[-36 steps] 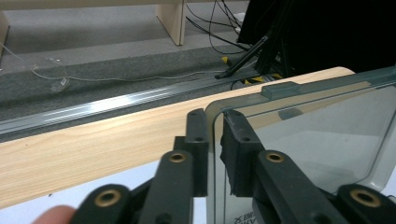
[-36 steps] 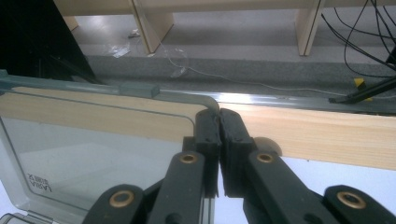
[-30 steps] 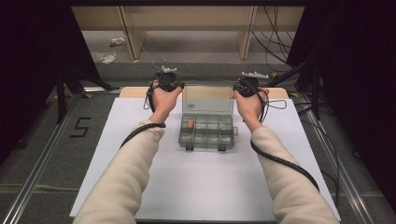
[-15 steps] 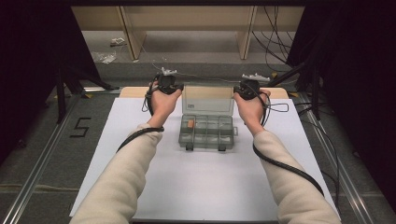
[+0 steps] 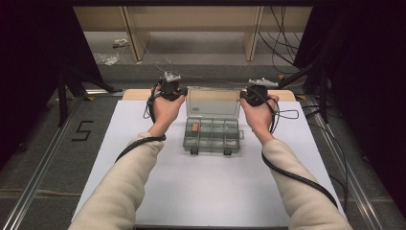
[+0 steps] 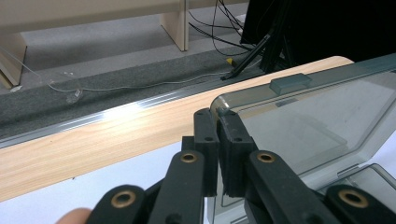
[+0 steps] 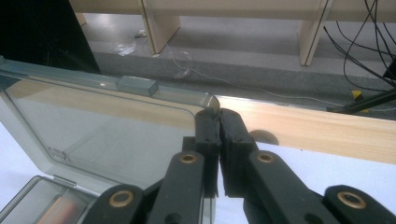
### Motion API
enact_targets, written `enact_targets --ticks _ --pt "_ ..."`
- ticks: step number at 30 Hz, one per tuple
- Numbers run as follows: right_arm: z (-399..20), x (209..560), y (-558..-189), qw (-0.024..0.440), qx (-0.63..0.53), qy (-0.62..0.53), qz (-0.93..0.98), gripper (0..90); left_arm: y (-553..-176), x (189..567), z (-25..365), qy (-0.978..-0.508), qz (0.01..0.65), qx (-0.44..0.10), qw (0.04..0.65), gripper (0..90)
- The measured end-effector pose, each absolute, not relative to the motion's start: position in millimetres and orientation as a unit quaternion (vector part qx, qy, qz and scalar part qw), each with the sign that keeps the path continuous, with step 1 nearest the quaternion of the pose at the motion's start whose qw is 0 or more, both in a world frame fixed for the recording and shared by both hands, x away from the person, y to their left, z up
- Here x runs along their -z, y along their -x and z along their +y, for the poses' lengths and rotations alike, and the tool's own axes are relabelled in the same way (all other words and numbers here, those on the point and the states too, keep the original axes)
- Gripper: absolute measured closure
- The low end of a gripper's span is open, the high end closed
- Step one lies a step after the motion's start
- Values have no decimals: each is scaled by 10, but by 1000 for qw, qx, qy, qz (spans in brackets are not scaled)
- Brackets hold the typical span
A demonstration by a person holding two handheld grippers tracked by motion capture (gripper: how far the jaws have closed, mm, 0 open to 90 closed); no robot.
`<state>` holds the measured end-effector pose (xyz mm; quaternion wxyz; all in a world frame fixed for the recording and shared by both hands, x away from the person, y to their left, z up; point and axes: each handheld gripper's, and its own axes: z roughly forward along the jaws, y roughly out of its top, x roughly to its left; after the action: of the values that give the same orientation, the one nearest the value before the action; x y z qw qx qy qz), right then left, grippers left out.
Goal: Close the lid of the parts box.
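"At the far edge of the bench [image 5: 143, 191], what are both hands doing?"

"Each holds a top corner of the clear lid [image 5: 213, 102] of the compartment box [image 5: 213, 136]. The left gripper [image 6: 217, 116] has its fingers [image 6: 205, 140] pinched narrow on the lid's left corner, and the right gripper [image 7: 218, 116] is clamped the same way on the right corner."

"Where does the box sit?"

"Mid-bench on the white sheet, nearer the far side, base flat, lid standing nearly upright behind it. One small orange piece [image 5: 195, 128] lies in a left compartment; the others look empty."

"Anything different from a second back?"

"Very little. The left hand [image 5: 165, 108] has drifted slightly along the lid's edge line; the right hand [image 5: 258, 112] has kept its place. The lid stands at about the same tilt, and neither grip has loosened."

"So what does that tell you?"

"I'd judge the lid is fully raised and being steadied, with the box open for whatever comes next, or about to be folded shut."
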<state>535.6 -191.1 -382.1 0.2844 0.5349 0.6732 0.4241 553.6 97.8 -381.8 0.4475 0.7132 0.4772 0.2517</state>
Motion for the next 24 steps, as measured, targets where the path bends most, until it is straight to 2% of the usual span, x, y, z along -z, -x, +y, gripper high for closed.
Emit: enact_targets --ticks 24 --pt "-1920 3831 -5090 292 -426 -518 682 874 -5280 3849 1009 -723 449 -269 451 863"
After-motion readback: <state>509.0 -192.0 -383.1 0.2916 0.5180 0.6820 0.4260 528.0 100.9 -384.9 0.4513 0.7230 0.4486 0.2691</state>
